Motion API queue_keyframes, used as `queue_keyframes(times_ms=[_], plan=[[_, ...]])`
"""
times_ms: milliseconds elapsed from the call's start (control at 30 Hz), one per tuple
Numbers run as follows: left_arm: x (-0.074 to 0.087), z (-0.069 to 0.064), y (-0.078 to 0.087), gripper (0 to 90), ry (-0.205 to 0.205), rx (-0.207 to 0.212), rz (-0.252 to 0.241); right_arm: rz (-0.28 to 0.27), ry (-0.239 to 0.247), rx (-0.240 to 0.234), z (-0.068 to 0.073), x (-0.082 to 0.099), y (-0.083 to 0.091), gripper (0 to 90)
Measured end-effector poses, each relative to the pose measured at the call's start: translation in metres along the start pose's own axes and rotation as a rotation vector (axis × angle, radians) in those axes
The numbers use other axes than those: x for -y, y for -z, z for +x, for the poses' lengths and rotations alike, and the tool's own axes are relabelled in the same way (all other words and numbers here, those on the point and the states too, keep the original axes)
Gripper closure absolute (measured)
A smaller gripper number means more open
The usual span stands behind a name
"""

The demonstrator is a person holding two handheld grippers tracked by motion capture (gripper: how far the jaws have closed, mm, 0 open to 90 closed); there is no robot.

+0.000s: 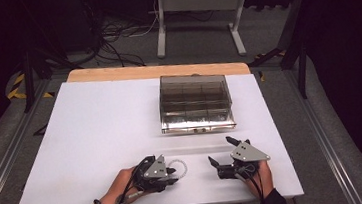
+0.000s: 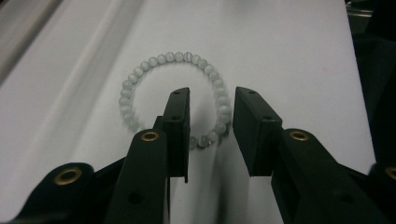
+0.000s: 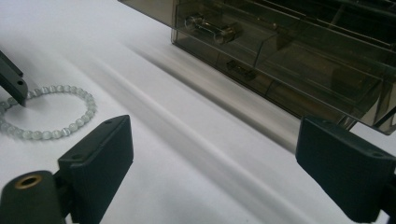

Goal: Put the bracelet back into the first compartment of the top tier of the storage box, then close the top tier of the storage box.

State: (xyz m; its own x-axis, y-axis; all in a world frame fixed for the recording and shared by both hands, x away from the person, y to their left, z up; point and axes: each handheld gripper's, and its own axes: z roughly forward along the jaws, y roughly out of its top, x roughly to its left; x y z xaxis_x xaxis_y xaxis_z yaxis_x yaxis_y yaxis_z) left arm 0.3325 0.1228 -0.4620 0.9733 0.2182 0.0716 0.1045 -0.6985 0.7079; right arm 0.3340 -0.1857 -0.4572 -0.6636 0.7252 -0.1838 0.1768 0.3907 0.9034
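Note:
A bracelet (image 1: 179, 165) of pale grey-white beads lies flat on the white table (image 1: 96, 130) near its front edge. My left gripper (image 1: 174, 176) is open right at it. In the left gripper view the bracelet (image 2: 159, 59) forms a ring, and my left gripper (image 2: 212, 95) straddles its near side, with one jaw inside the ring and the other outside. My right gripper (image 1: 221, 151) stands wide open to the right, holding nothing. In the right gripper view, my right gripper (image 3: 212, 123) faces the smoky box (image 3: 289, 51), with the bracelet (image 3: 70, 127) at the left.
A smoky transparent box (image 1: 195, 103) with inner compartments stands at the table's middle back. A wooden strip (image 1: 156, 70) runs along the far edge. The floor beyond has cables and a white table frame (image 1: 200, 14).

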Motion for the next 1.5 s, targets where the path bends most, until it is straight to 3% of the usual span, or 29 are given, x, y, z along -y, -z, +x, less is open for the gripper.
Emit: queue_keyframes(times_ms=[133,300,633,1233,1433,1500], plan=[[0.000,-0.003,0.000,79.9,-0.022,0.018,0.003,0.005,0.005,0.016,-0.001,0.000,-0.001,12.6],[0.001,-0.004,0.000,84.8,-0.029,0.025,0.002,0.008,0.008,0.012,-0.002,-0.001,-0.003,12.8],[0.003,-0.008,0.002,85.7,-0.059,-0.015,-0.011,0.019,0.020,0.004,0.000,0.001,-0.004,12.9],[0.007,-0.011,0.018,86.0,-0.042,-0.089,-0.142,-0.010,-0.003,0.030,-0.004,-0.001,0.001,13.0],[0.004,-0.013,0.025,86.0,-0.065,-0.122,-0.180,-0.006,0.009,0.041,-0.004,0.000,0.005,13.0],[0.005,-0.013,0.026,86.1,-0.052,-0.124,-0.190,-0.011,-0.001,0.045,-0.005,0.000,0.006,13.0]])
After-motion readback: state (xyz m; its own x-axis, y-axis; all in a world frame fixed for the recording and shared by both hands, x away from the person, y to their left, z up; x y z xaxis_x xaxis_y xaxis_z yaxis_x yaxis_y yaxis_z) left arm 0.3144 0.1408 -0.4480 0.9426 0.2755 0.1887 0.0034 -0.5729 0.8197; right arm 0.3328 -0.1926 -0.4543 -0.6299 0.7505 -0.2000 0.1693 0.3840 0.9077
